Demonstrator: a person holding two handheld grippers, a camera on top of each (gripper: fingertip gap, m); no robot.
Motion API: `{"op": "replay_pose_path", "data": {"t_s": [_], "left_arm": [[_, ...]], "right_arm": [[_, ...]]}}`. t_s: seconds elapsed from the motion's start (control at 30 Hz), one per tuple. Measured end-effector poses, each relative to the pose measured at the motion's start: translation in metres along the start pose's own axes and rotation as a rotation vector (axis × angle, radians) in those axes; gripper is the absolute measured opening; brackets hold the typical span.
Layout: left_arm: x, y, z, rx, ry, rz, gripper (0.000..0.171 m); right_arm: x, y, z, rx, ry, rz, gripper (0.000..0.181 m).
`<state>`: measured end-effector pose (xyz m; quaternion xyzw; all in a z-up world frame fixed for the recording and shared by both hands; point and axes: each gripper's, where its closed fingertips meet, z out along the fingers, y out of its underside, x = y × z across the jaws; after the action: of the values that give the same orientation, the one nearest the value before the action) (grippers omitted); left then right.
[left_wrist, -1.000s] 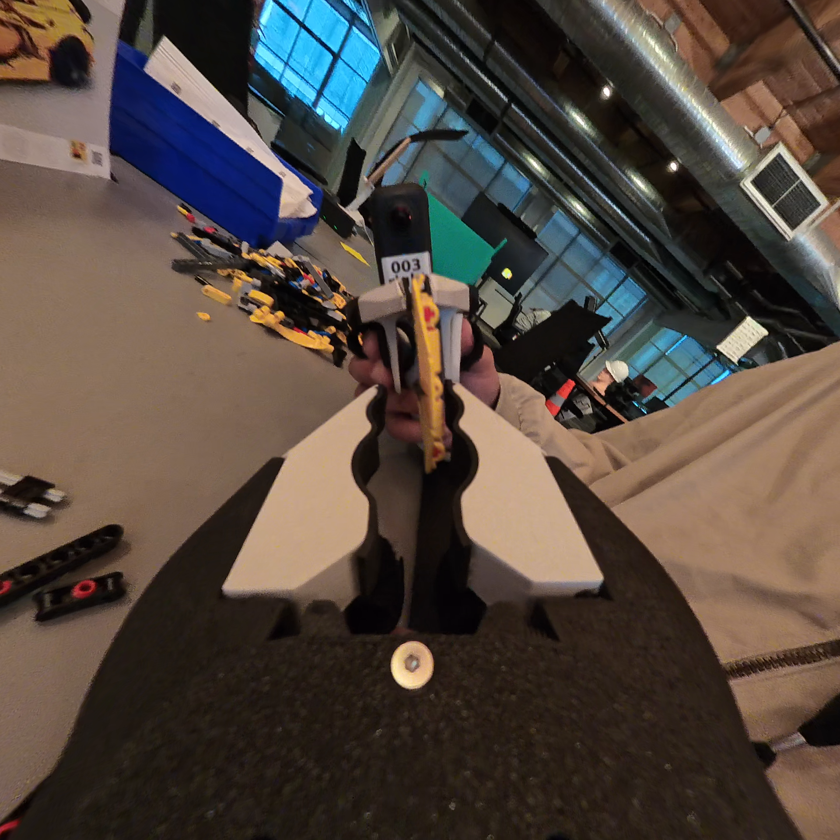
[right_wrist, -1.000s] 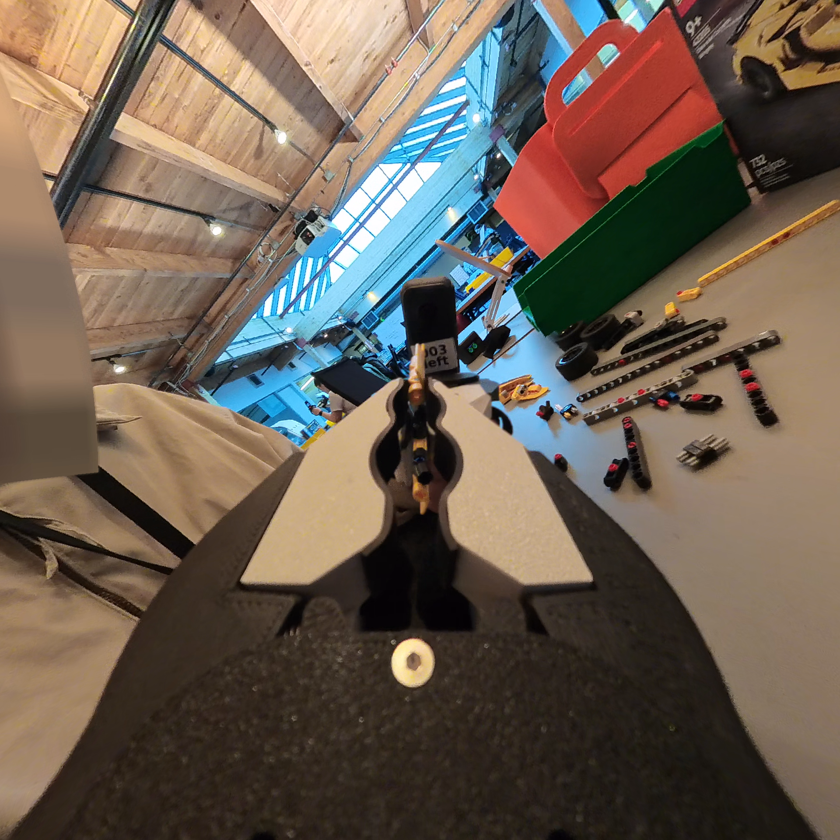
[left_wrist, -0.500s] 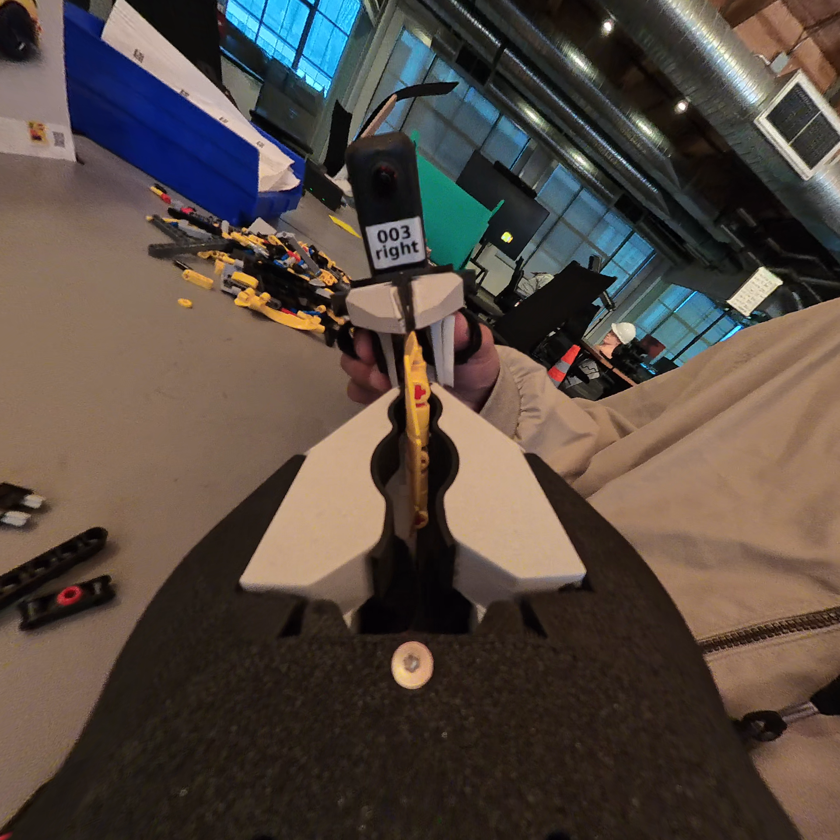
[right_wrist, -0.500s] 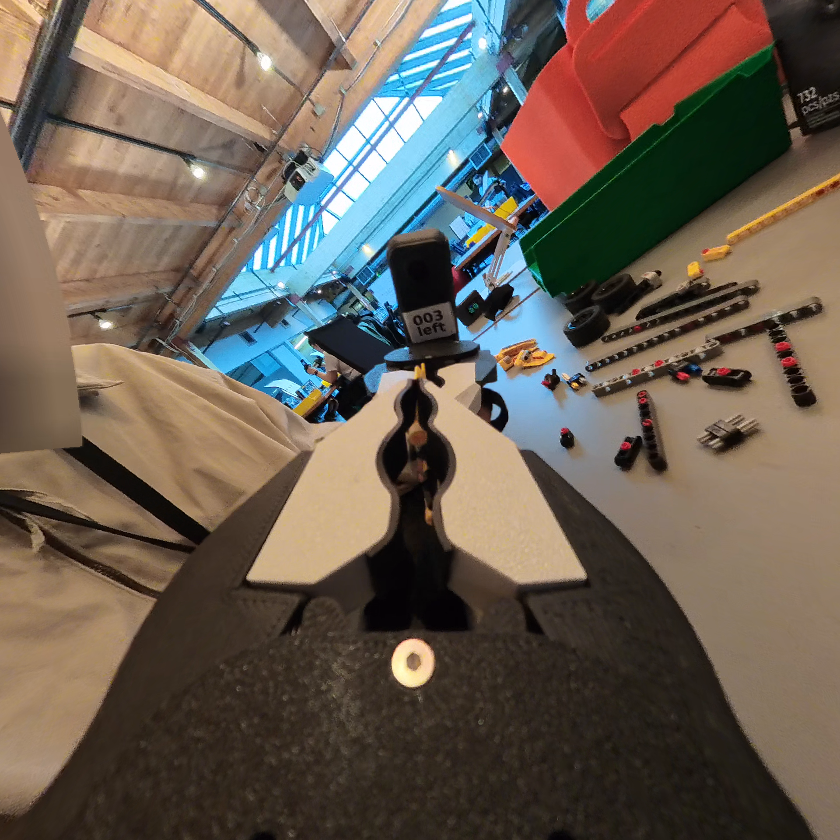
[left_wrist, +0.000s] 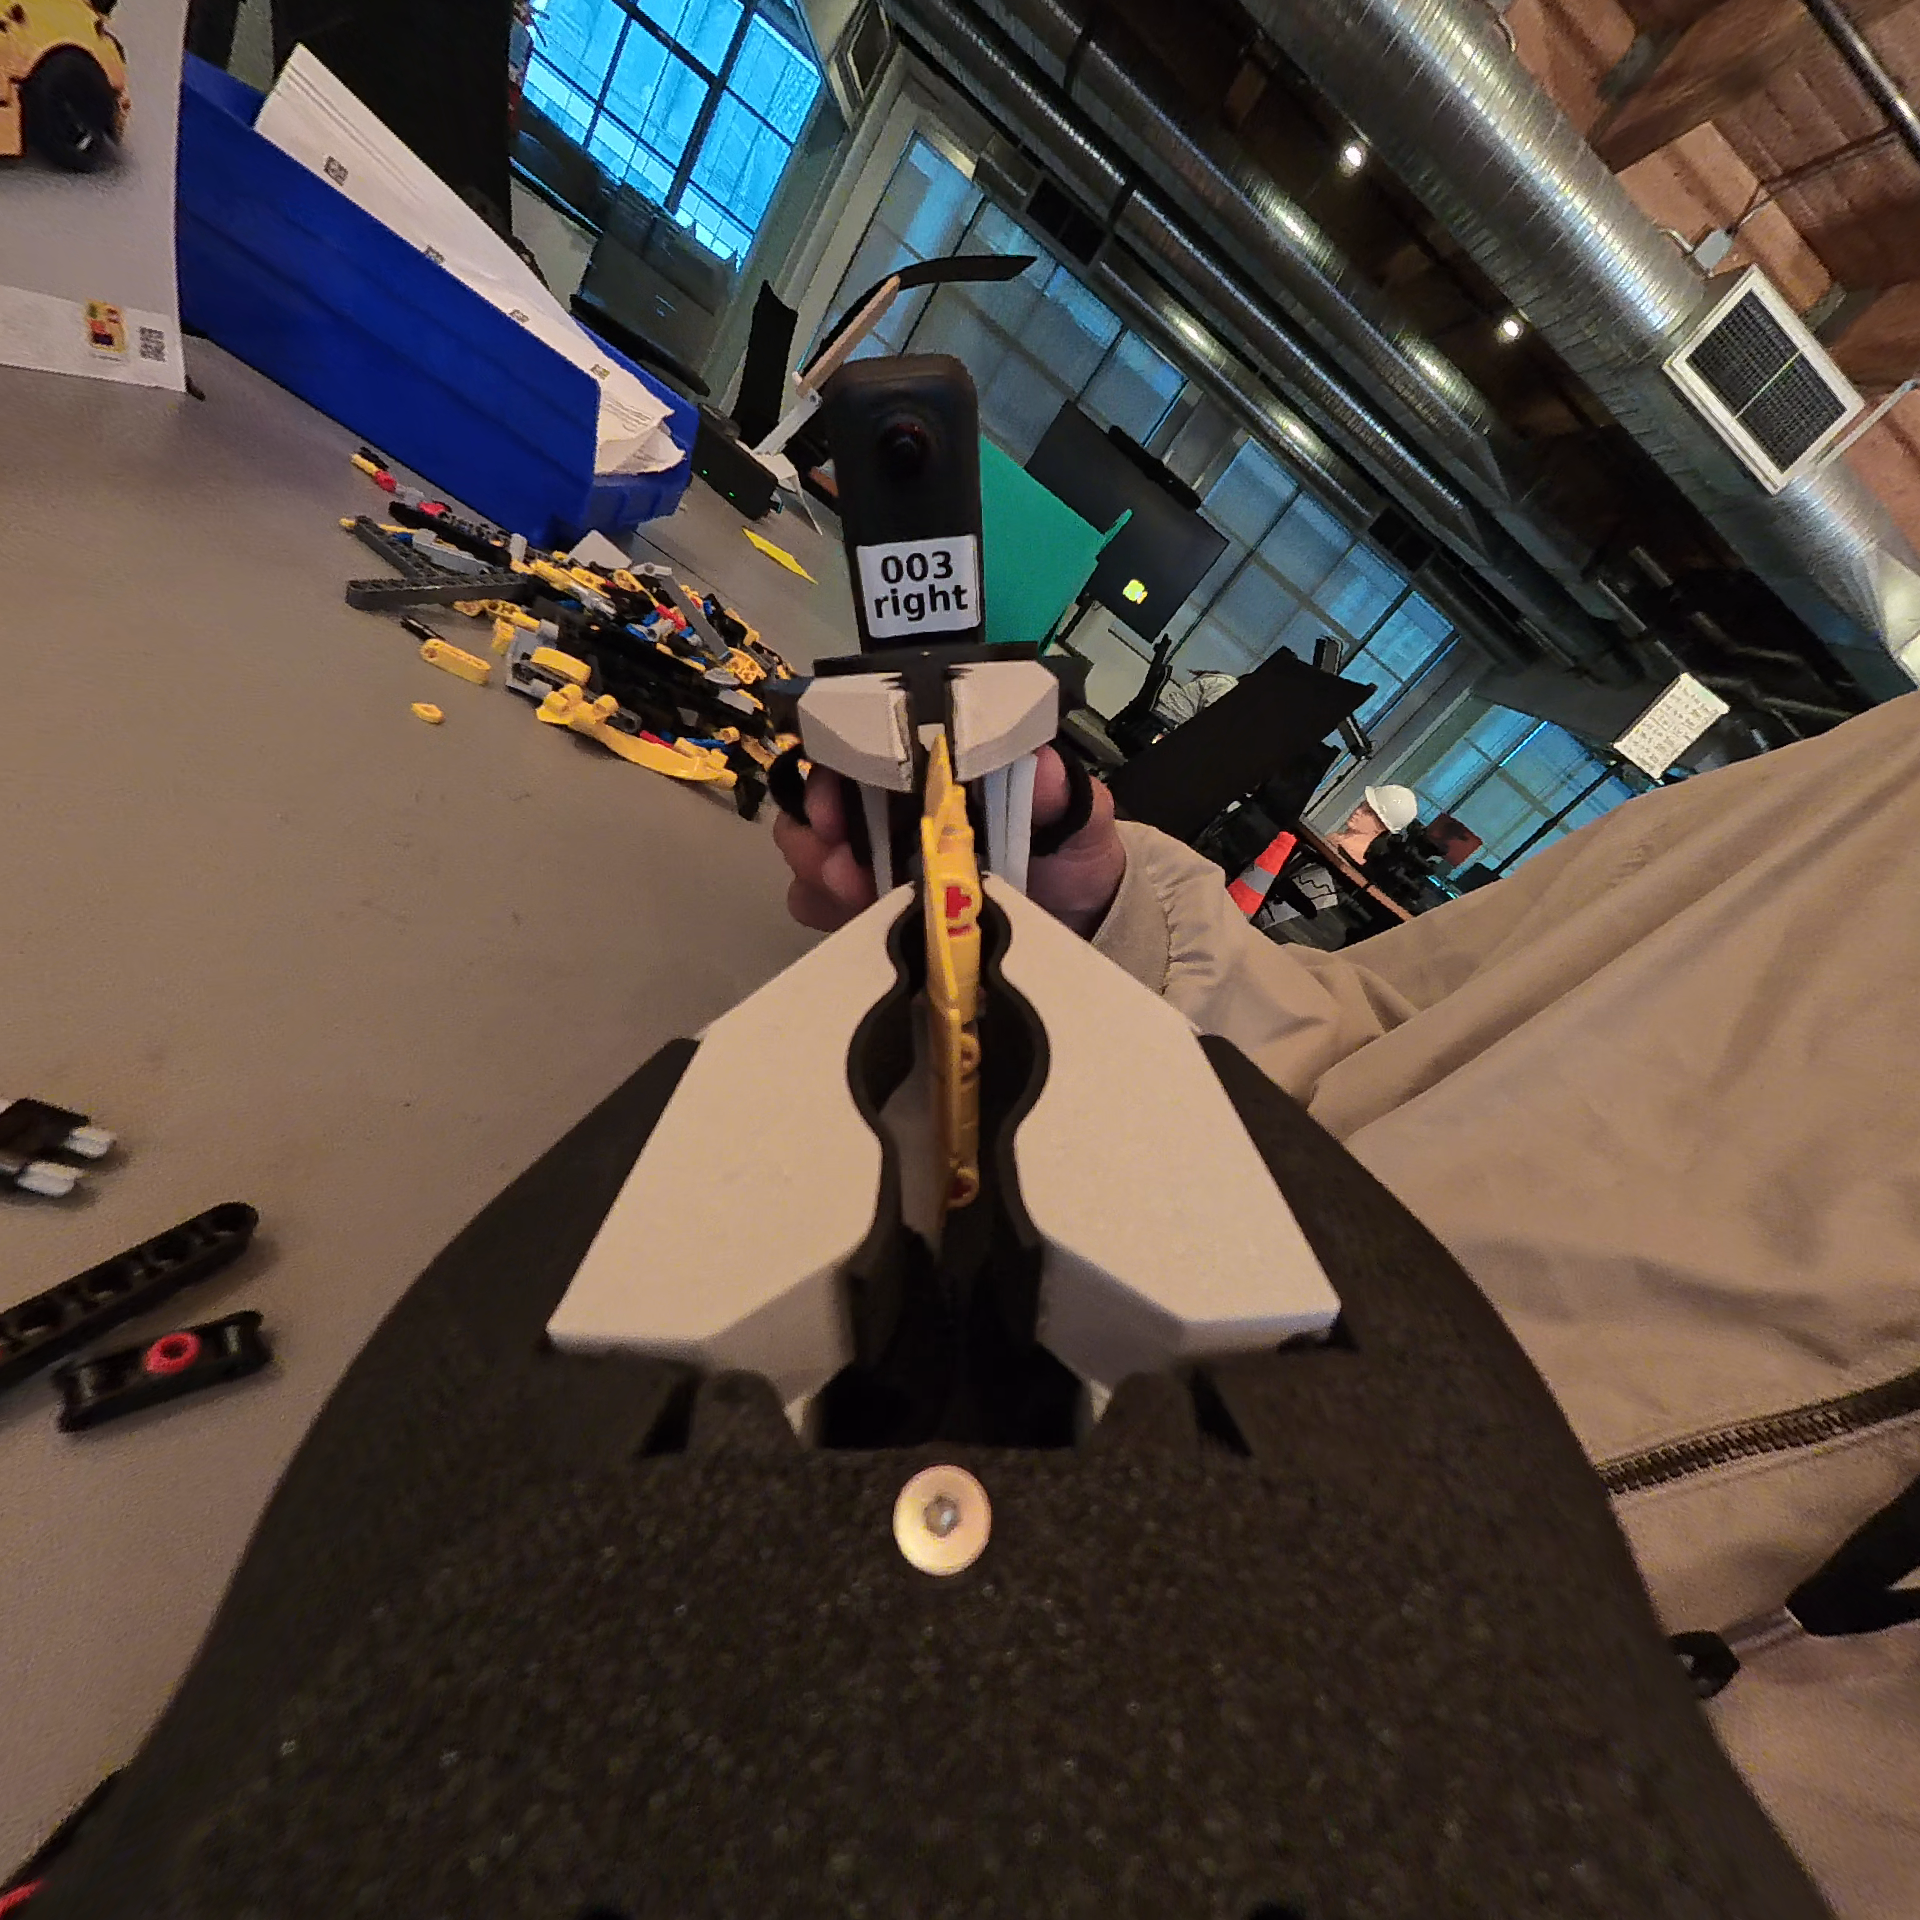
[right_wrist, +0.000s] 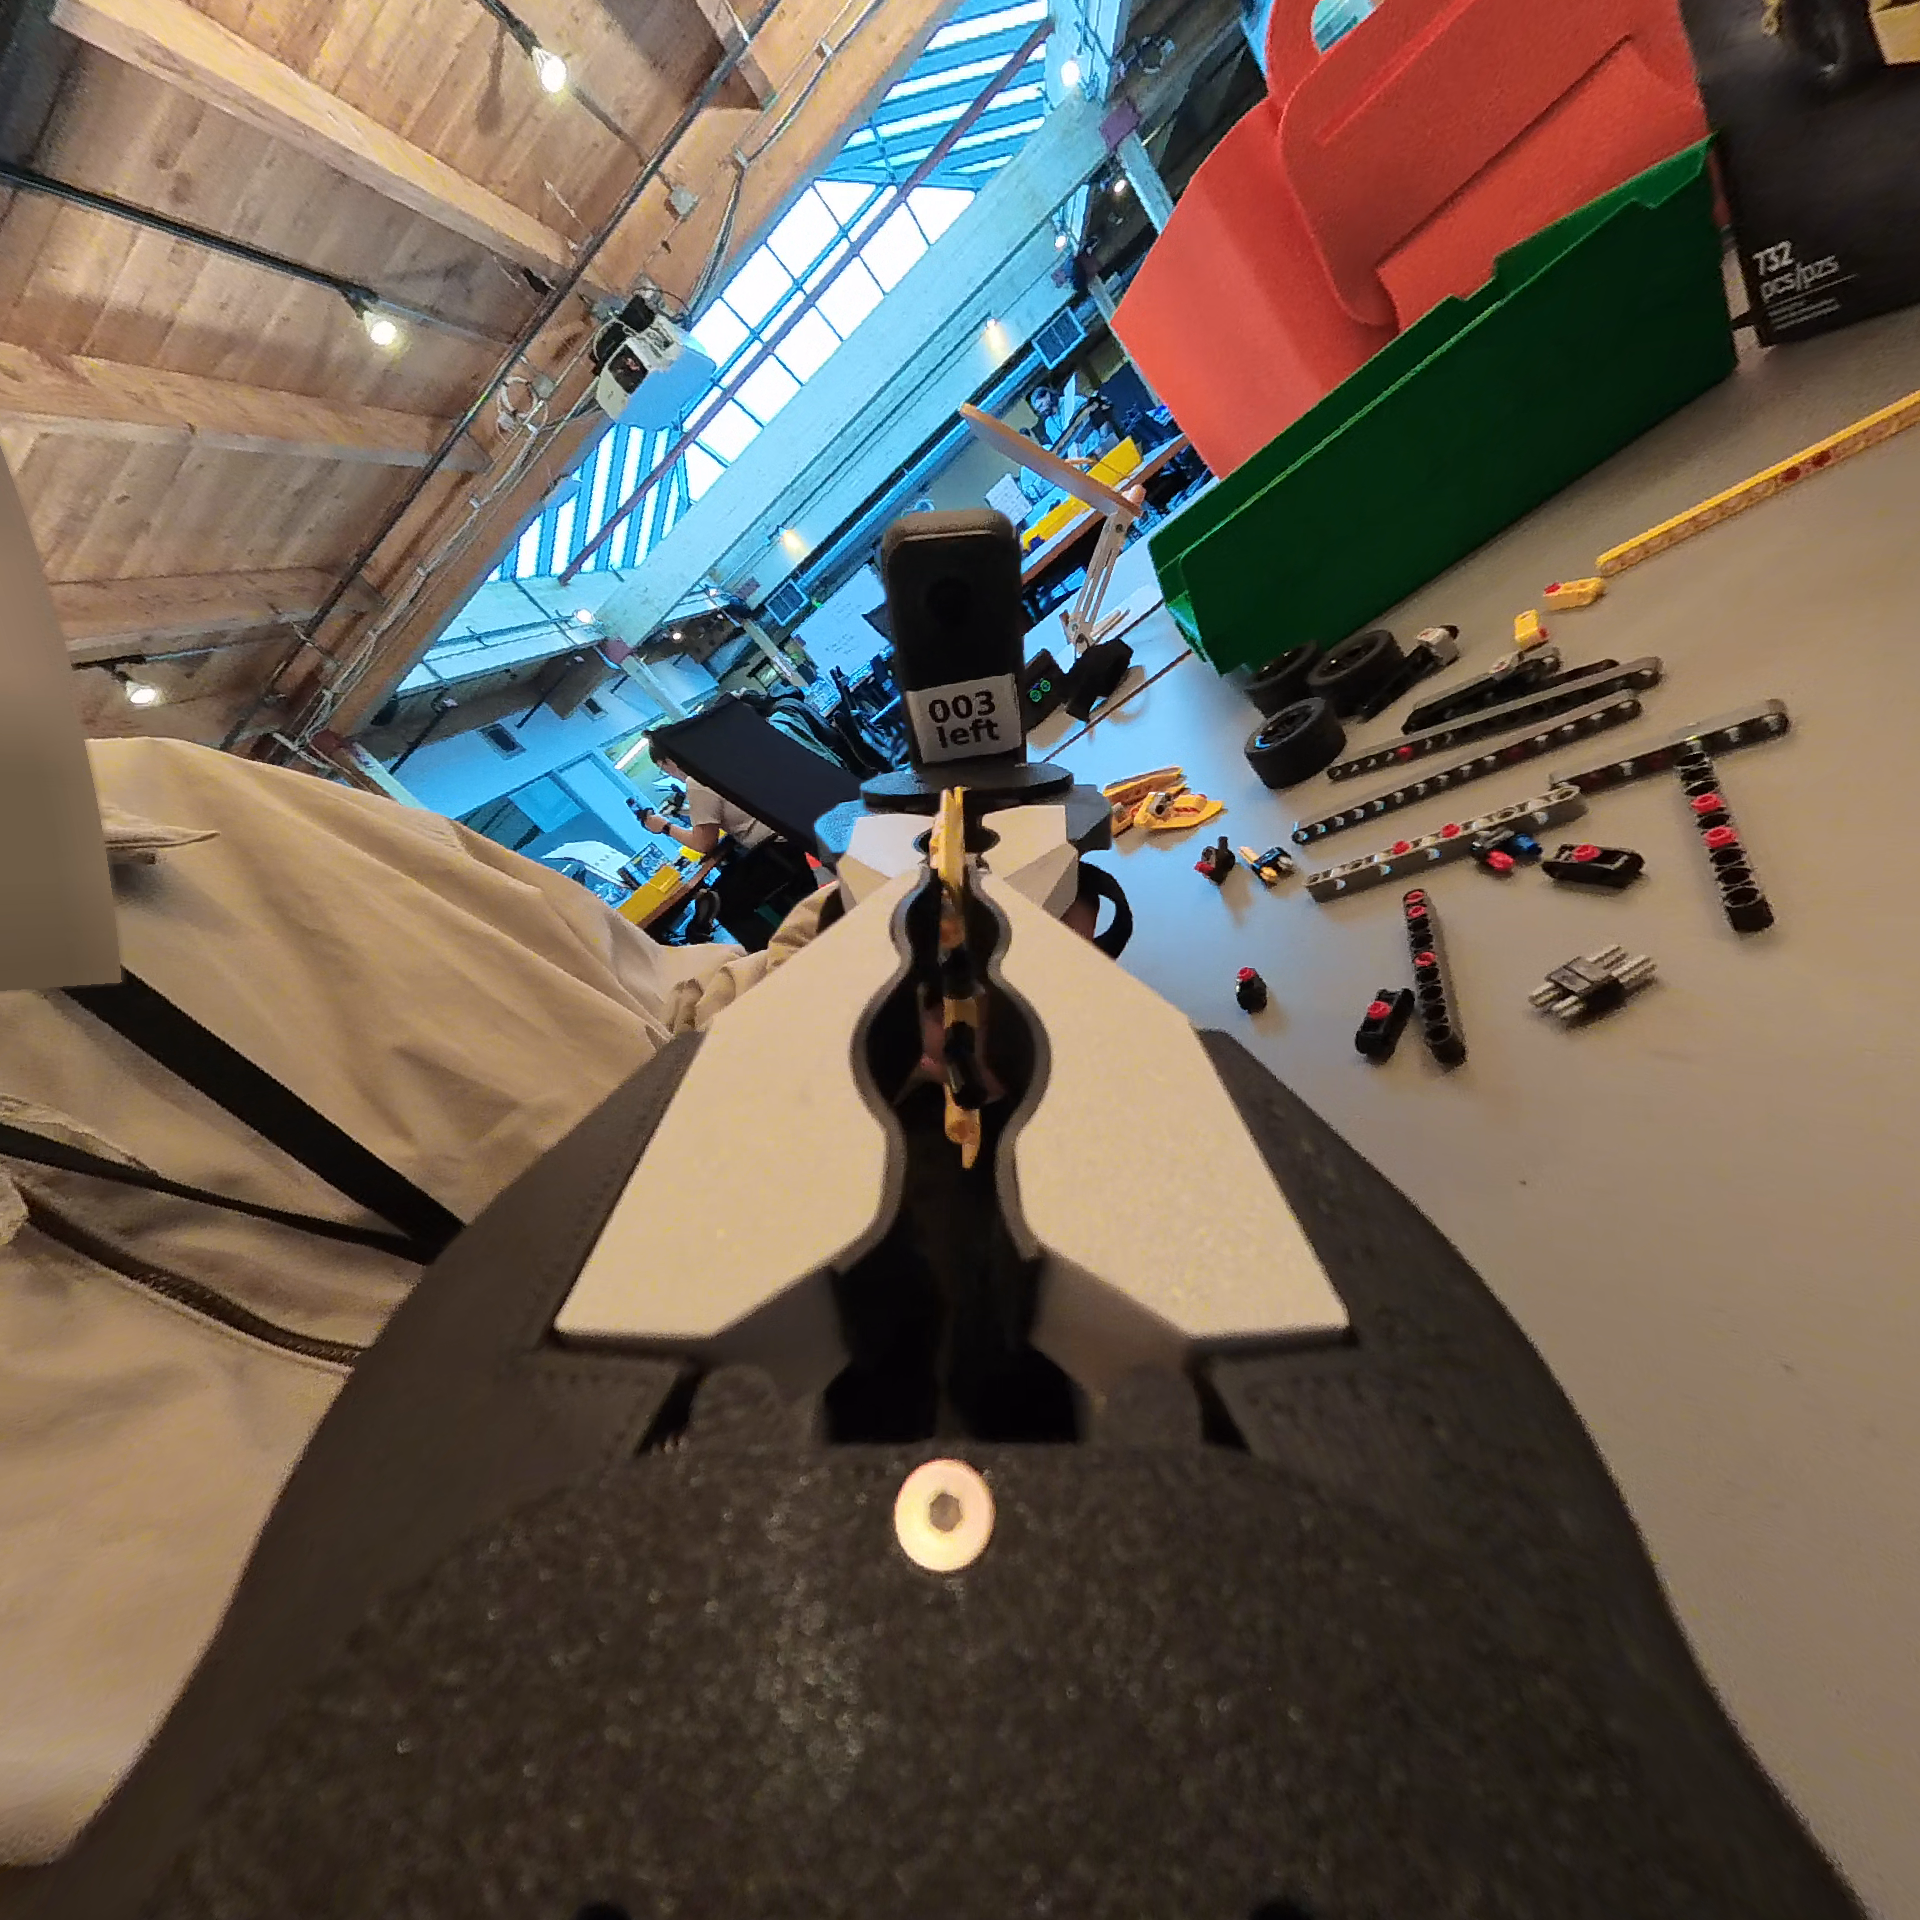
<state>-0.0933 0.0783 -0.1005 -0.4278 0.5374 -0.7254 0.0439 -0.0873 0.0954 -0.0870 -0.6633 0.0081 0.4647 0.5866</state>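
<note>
Left gripper (left_wrist: 948, 940): closing its grey fingers on the near end of a yellow beam piece (left_wrist: 951, 997), held up clear of the tabletop (left_wrist: 312, 935).
Right gripper (right_wrist: 951, 899): facing the left one head-on and clamping the same yellow piece (right_wrist: 954, 997) from the far end; black pins are showing along it.
In the way: each gripper is blocking the other's view ahead; the person's hand (left_wrist: 831, 862) and beige sleeve (left_wrist: 1558, 1039) are filling the space to the right of the left gripper.
Left of left gripper: a black beam (left_wrist: 125, 1288) and a short black piece with a red pin (left_wrist: 161, 1366) are lying near; farther ahead, a heap of yellow and black parts (left_wrist: 613, 644) is sitting before a blue bin (left_wrist: 364, 332).
Right of right gripper: long grey beams (right_wrist: 1475, 769), black wheels (right_wrist: 1299, 727) and small pins are lying spread out; beyond them, a green bin (right_wrist: 1455, 436) and a red box (right_wrist: 1403, 187) are standing.
</note>
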Motion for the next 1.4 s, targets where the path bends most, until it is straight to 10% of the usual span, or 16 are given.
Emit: {"op": "replay_pose_path", "data": {"t_s": [1.4], "left_arm": [[-0.004, -0.023, -0.021, 0.131, -0.07, 0.054, 0.006]], "right_arm": [[0.008, 0.003, 0.0, -0.016, 0.021, 0.066, 0.002]]}}
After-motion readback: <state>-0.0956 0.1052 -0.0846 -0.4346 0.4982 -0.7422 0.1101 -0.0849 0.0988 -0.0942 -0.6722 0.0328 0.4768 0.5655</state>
